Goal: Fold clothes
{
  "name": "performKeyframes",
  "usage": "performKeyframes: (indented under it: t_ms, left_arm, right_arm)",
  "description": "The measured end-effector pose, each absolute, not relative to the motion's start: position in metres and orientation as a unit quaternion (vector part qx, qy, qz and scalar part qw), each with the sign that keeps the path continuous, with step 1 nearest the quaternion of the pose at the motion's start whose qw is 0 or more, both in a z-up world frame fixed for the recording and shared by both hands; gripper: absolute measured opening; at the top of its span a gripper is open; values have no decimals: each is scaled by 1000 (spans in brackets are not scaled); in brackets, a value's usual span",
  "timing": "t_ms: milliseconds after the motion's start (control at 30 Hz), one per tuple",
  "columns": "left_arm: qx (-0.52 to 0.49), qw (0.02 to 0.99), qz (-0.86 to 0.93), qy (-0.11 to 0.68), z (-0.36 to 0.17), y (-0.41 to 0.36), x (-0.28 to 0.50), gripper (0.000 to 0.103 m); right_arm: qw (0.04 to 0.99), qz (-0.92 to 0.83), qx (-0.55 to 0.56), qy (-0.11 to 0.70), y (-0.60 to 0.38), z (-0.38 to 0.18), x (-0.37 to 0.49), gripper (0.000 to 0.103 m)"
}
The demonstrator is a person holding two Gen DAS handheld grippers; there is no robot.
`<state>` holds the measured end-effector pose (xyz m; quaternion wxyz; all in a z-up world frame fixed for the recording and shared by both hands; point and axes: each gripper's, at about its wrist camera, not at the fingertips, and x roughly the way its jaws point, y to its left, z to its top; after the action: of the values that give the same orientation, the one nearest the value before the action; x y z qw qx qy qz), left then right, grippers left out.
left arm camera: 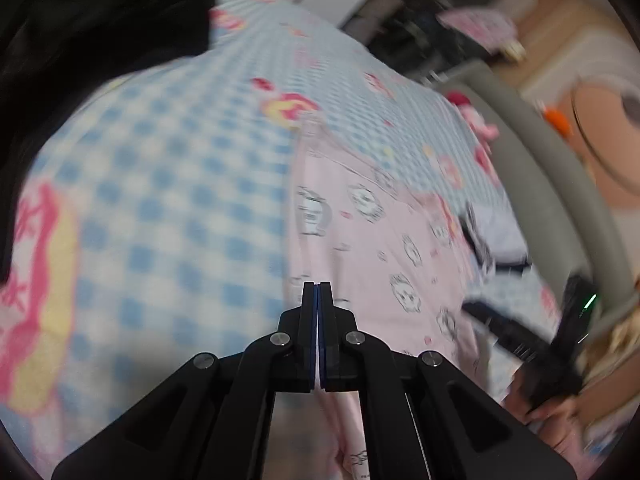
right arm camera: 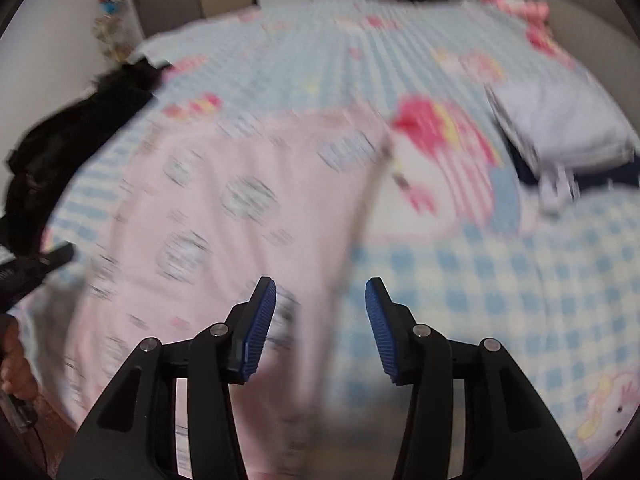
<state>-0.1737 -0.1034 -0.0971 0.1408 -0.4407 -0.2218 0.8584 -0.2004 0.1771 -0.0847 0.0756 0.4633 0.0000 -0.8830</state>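
Left claw point(left arm camera: 318, 286) pinches pink garment point(left arm camera: 360, 220); right claw point(right arm camera: 320, 292) gapes, folded clothes point(right arm camera: 560, 128) and black garment point(right arm camera: 72, 140) nearby

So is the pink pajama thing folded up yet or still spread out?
Mostly spread out. The pink garment lies wide across the checked bedsheet, while the left gripper pinches its edge.

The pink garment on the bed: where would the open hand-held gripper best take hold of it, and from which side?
Probably at the long right edge of the pink garment, just ahead of the right hand-held gripper. That edge lies free on the checked bedcover, so one finger could slip under it coming from the bedcover side. The left hand-held gripper looks shut on the garment's other part.
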Motion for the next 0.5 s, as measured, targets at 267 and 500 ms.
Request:
performKeyframes:
  t_ms: [267,500]
  left_arm:
    - [-499,114,844,-164,-120,-81,-185,1]
    - [-489,122,843,-187,-116,-94,-178,2]
  right_arm:
    - [113,-871,479,1,150,-96,-205,49]
    - [116,-855,506,-9,145,-116,-207,48]
